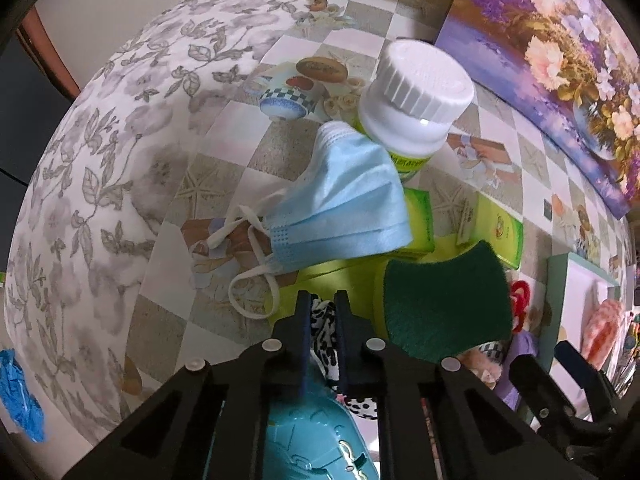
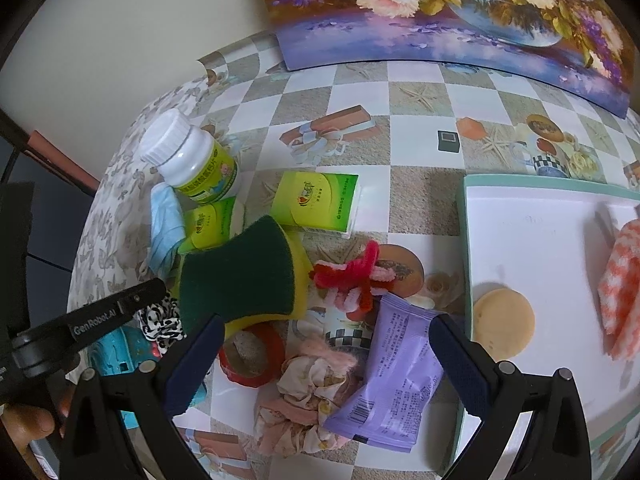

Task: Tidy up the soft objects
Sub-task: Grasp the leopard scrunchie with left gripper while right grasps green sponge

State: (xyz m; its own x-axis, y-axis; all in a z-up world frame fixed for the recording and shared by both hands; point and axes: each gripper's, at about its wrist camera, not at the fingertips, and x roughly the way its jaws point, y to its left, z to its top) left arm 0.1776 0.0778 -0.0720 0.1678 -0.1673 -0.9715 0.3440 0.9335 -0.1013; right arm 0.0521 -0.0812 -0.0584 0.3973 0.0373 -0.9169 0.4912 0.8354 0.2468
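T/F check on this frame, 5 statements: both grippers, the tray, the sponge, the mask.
1. The left gripper is shut on the black-and-white spotted fabric. True.
2. The right gripper is clamped on the purple packet. False: its jaws stand open, with the packet lying between them.
3. The white tray holds a round tan pad and an orange checked cloth. True.
4. The green-and-yellow sponge is in the tray. False: it sits in the clutter on the checkered tablecloth.
5. The blue face mask lies beside the white-capped bottle. True.
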